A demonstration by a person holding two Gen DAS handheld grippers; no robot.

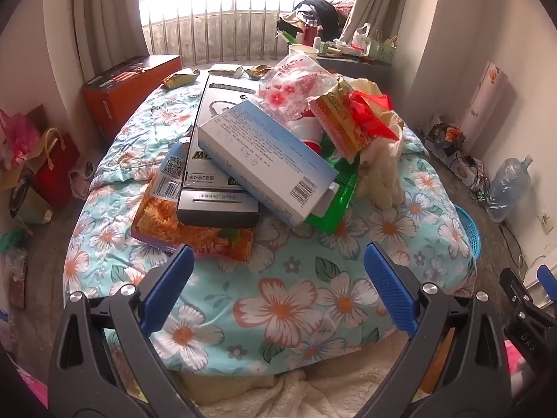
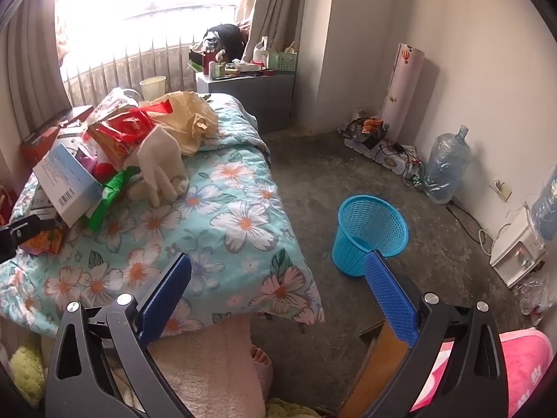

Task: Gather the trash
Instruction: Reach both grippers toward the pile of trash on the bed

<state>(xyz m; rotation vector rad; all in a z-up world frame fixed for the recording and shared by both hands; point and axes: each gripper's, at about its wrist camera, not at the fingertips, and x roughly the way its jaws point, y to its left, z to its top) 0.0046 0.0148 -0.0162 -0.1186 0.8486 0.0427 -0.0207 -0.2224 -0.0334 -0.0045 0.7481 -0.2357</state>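
Note:
A pile of trash lies on a floral quilt (image 1: 278,299): a pale blue box (image 1: 264,156), a black box (image 1: 216,160), an orange snack bag (image 1: 181,223), a green wrapper (image 1: 337,202), a red and yellow wrapper (image 1: 348,122) and a white glove (image 1: 379,174). My left gripper (image 1: 278,261) is open and empty, just short of the pile. A blue mesh bin (image 2: 369,233) stands on the floor. My right gripper (image 2: 278,271) is open and empty, over the quilt's edge, left of the bin. The glove (image 2: 160,170) and blue box (image 2: 66,181) also show there.
An orange box (image 1: 128,87) stands beyond the quilt at left. Bags (image 1: 41,167) lie on the floor at left. A grey cabinet (image 2: 250,94) with clutter stands by the window. A water bottle (image 2: 445,163), cables and a white appliance (image 2: 518,250) line the right wall.

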